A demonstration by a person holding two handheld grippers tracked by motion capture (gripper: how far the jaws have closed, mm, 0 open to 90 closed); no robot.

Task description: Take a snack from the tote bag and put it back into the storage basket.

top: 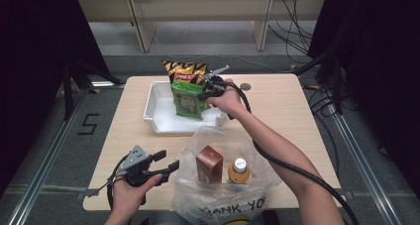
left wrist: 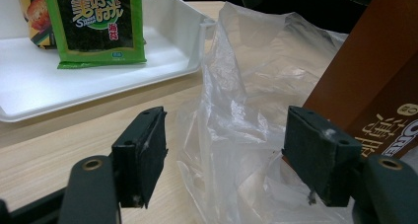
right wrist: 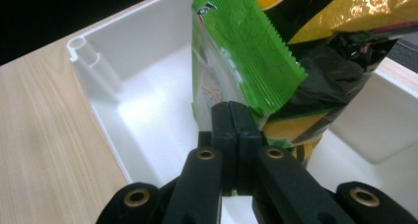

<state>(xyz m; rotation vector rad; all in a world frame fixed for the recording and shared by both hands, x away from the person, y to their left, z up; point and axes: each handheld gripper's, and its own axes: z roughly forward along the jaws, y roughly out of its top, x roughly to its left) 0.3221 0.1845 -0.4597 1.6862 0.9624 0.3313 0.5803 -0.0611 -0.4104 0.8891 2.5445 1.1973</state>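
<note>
I had the right gripper (right wrist: 235, 116) clamped on the edge of the green snack packet (top: 187, 100), standing upright inside the white tray (top: 153, 111) against the yellow chip bag (top: 185, 70). Lifting it out toward the plastic bag (top: 225, 195) looked like my next move. Near the tray's front, my left gripper (top: 167, 163) hovered level, jaws apart, beside the bag's rim.

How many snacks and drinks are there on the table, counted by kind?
Crinkly foil snack packets: 2, a green seaweed packet and a yellow-and-black chip bag, both in the white plastic tray.
Brown cardboard boxes: 1, in the clear plastic bag.
Orange bottles with a white cap: 1, in the same bag.
Total: 4
</note>
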